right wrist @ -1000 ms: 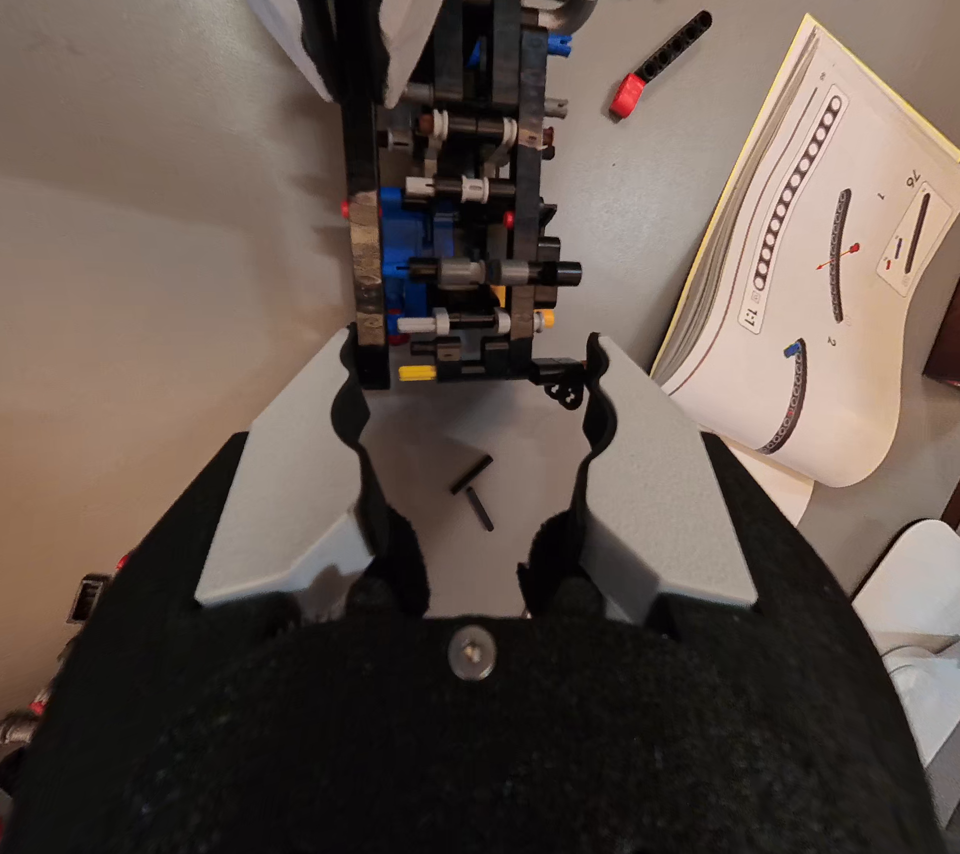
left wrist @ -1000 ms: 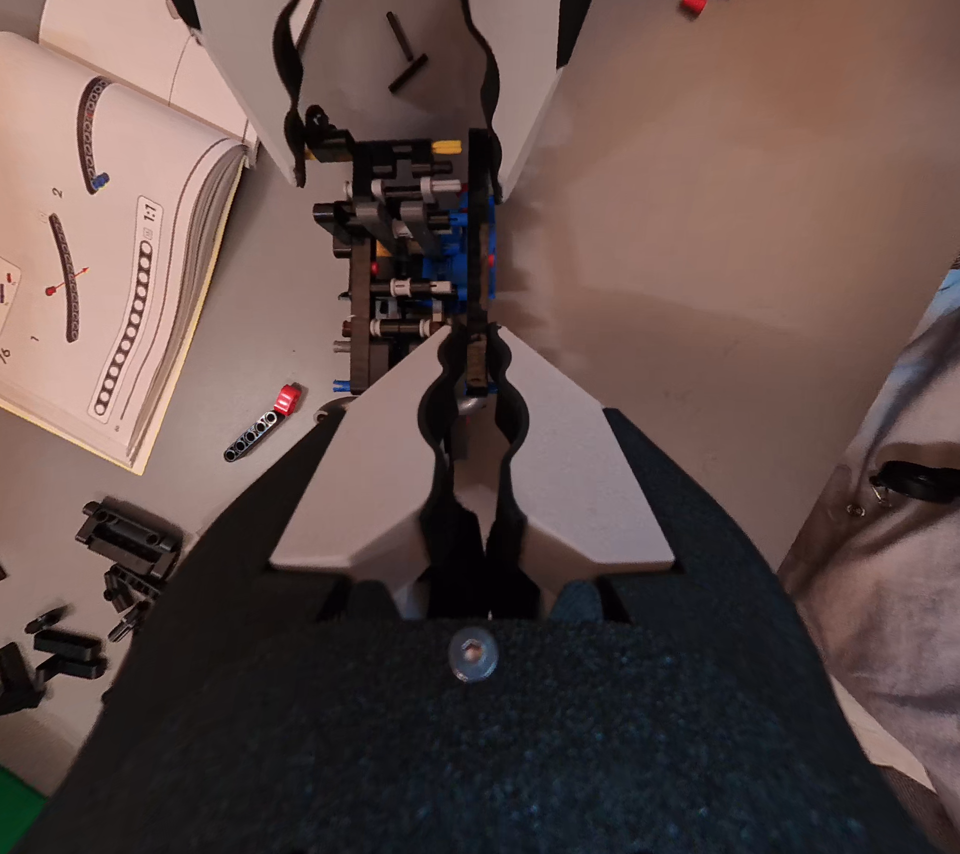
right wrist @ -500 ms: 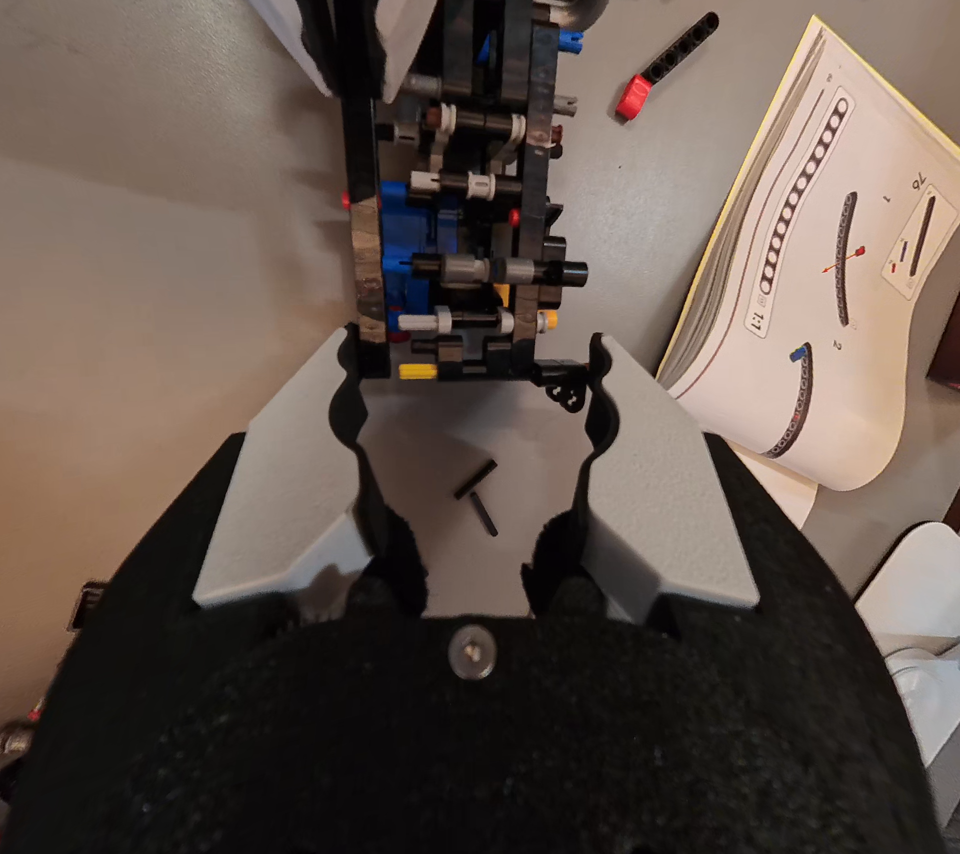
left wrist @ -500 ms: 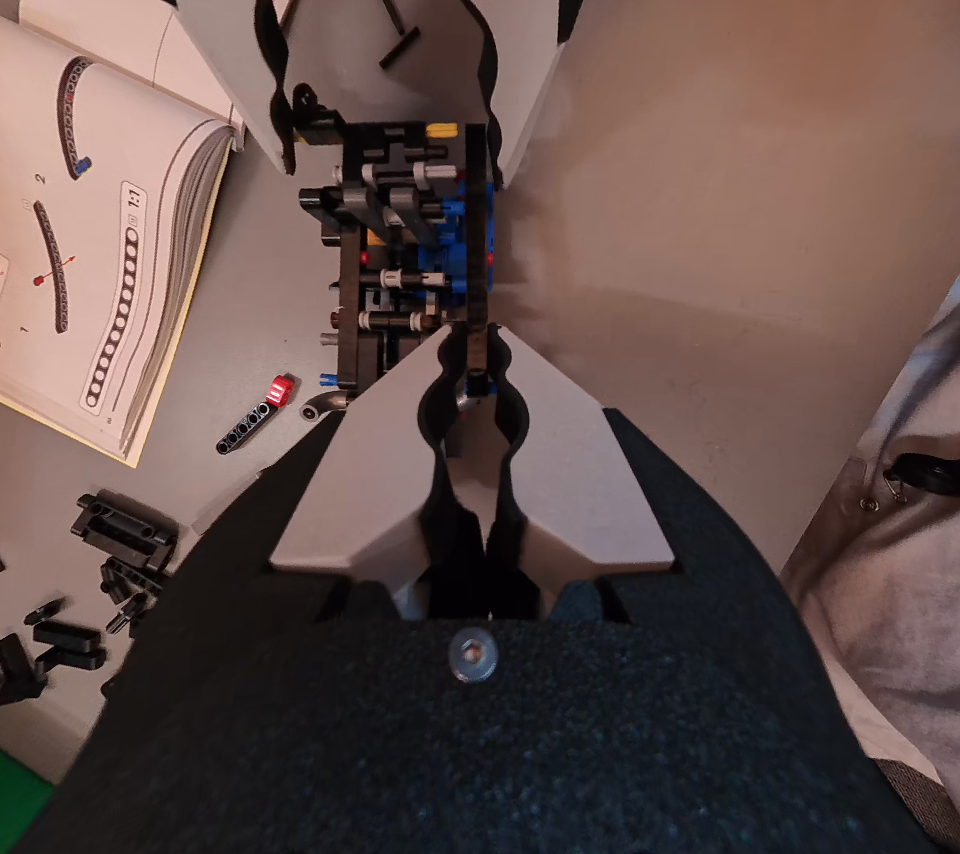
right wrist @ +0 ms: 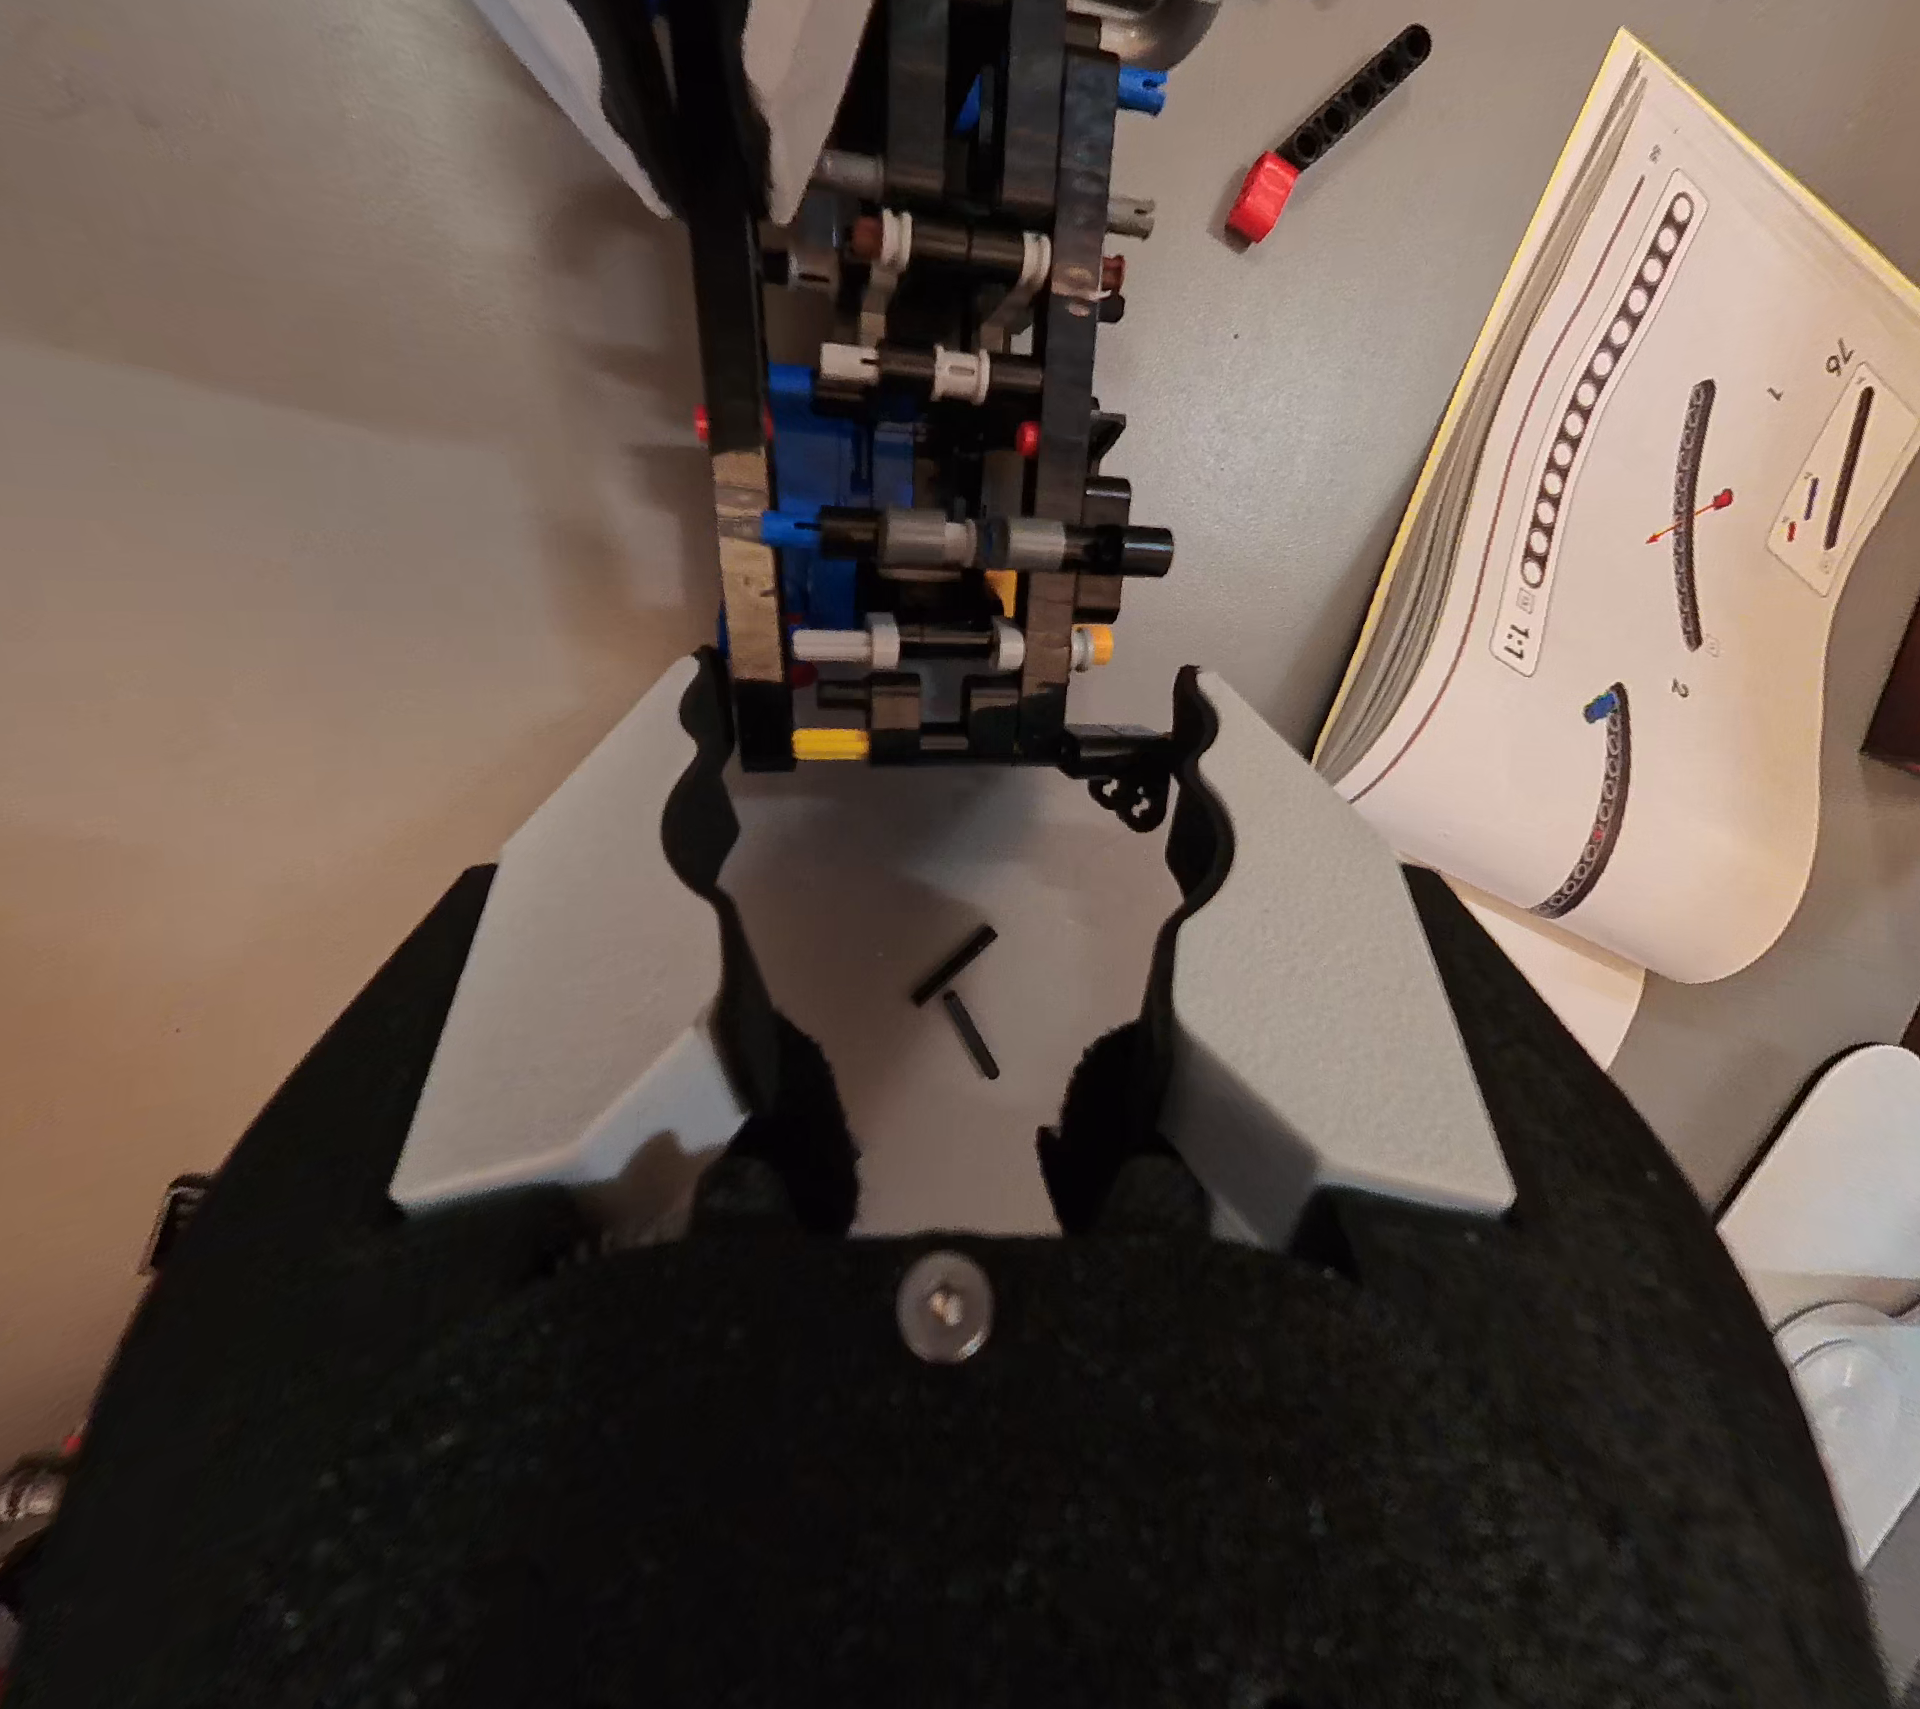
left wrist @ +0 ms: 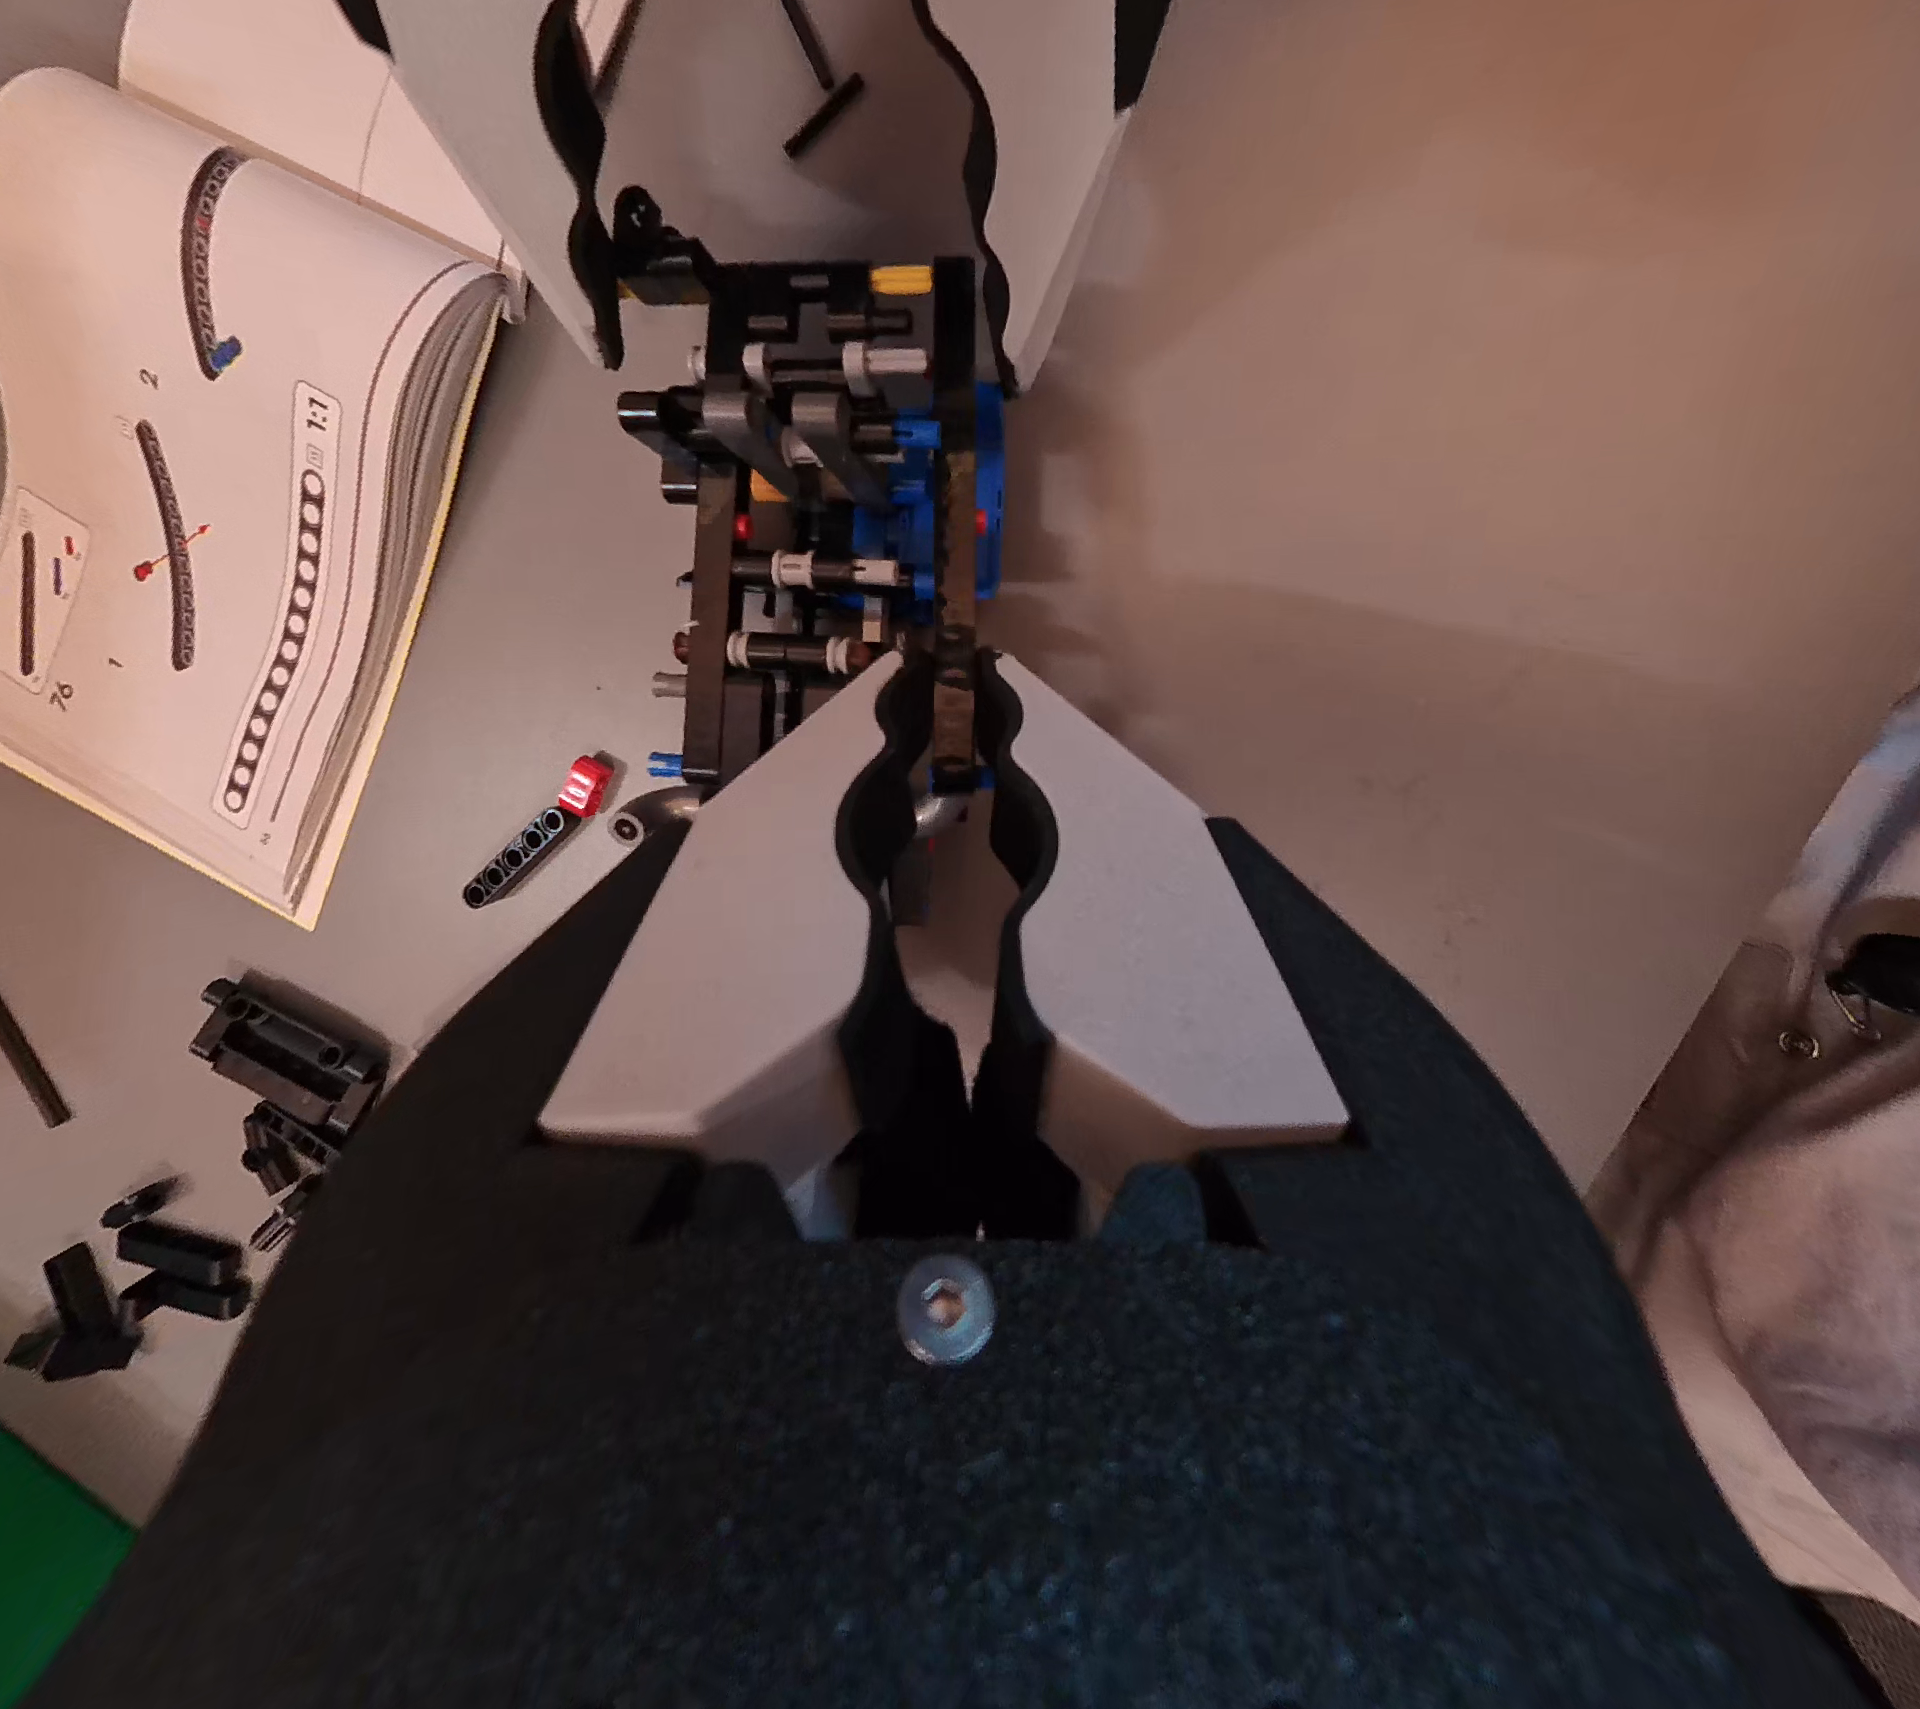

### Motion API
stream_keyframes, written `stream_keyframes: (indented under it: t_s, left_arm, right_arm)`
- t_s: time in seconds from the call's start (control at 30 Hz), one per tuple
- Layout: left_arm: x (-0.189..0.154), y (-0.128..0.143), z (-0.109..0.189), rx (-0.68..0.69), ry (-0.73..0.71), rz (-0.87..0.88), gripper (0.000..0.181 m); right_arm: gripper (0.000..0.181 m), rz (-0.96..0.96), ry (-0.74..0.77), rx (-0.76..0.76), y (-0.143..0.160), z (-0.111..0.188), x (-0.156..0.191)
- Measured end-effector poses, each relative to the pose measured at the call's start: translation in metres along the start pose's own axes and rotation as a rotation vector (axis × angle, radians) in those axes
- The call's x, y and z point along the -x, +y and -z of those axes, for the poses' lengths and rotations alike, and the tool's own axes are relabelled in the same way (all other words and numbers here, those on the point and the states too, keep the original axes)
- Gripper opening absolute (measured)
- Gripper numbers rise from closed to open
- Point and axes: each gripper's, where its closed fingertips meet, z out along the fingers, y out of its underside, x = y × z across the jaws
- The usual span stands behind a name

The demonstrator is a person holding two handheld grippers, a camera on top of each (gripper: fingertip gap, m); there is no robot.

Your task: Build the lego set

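Black-and-blue lego assembly [left wrist: 831,506] sits mid-desk [left wrist: 1455,412]; left gripper [left wrist: 940,724] fingers clamp its near beam; right gripper [right wrist: 940,724] fingers straddle the far end, apart; next, probably close and steady it.

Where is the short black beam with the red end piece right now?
The beam lies loose on the table, lower left in the left wrist view, between the booklet and the assembly; in the right wrist view it sits upper right.

The plain grey surface [left wrist: 1455,433] had an open white instruction booklet [left wrist: 208,496], two thin black axle pins [right wrist: 961,999], a black holed beam with a red end [right wrist: 1340,127], and scattered black bricks [left wrist: 281,1051] on it.
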Motion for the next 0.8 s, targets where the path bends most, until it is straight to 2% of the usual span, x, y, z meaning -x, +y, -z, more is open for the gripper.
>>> stream_keyframes:
  t_s: [0.23, 0.37, 0.47, 0.67, 0.8]
  left_arm:
    - [0.0, 0.0, -0.001, -0.018, 0.016, 0.012, 0.006]
    - [0.001, 0.0, -0.001, -0.022, 0.022, 0.01, 0.006]
    - [0.002, 0.001, 0.0, -0.025, 0.03, 0.011, 0.006]
    - [0.002, 0.002, 0.0, -0.021, 0.034, 0.002, 0.006]
    - [0.002, 0.002, -0.001, -0.022, 0.039, 0.002, 0.006]
  right_arm:
    - [0.084, -0.037, -0.011, -0.019, -0.002, 0.009, -0.002]
    - [0.081, -0.085, -0.027, -0.121, -0.017, 0.02, 0.0]
    - [0.081, -0.063, 0.011, -0.065, -0.011, 0.012, -0.002]
    - [0.068, -0.08, -0.072, -0.076, -0.017, 0.002, 0.005]
    - [0.067, -0.059, -0.059, -0.068, -0.016, 0.001, 0.004]
